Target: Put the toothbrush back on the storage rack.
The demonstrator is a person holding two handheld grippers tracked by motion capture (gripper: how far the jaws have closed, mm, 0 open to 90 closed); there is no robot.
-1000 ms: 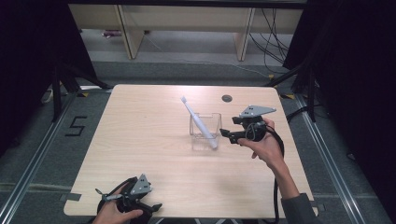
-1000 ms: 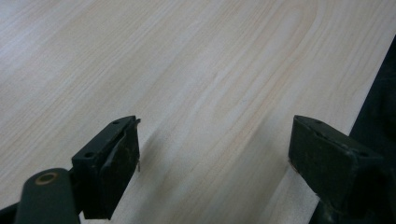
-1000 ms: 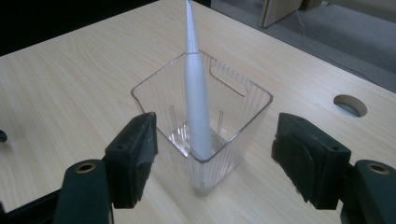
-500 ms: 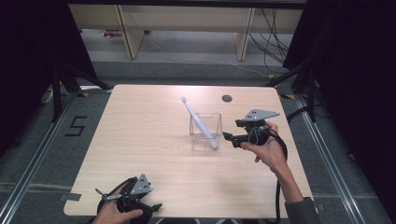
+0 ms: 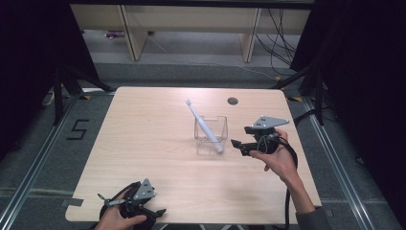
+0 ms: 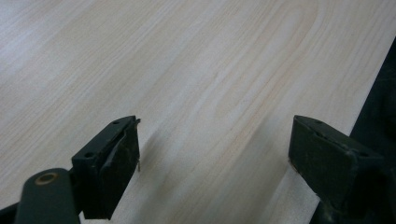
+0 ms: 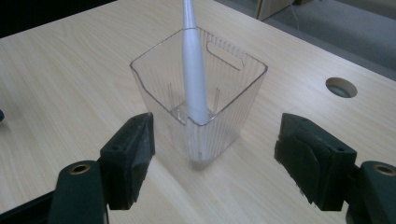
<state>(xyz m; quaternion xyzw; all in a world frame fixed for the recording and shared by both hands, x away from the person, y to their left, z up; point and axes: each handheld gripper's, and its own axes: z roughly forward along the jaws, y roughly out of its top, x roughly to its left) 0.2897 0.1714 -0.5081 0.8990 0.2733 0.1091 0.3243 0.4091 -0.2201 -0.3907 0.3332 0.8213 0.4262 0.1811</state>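
Note:
A clear ribbed plastic container (image 5: 210,136) (image 7: 233,93) stands upright near the middle of the wooden table (image 5: 153,143). A white toothbrush (image 5: 203,125) (image 7: 194,79) stands in it, handle down, head leaning up and to the far left. My right gripper (image 5: 239,136) (image 7: 215,140) is just right of the container, pointing at it, open; the container sits beyond the jaw tips, untouched. My left gripper (image 5: 152,210) (image 6: 212,149) rests at the table's near left edge, open over bare wood.
A round cable hole (image 5: 232,101) (image 7: 341,87) sits in the table's far side, behind the container. Beyond the table stands a low shelf unit (image 5: 191,28) with cables on the floor. Dark curtains hang on both sides.
My right gripper has drifted slightly back from the container, toward the near right. The left gripper, container and toothbrush have stayed put.

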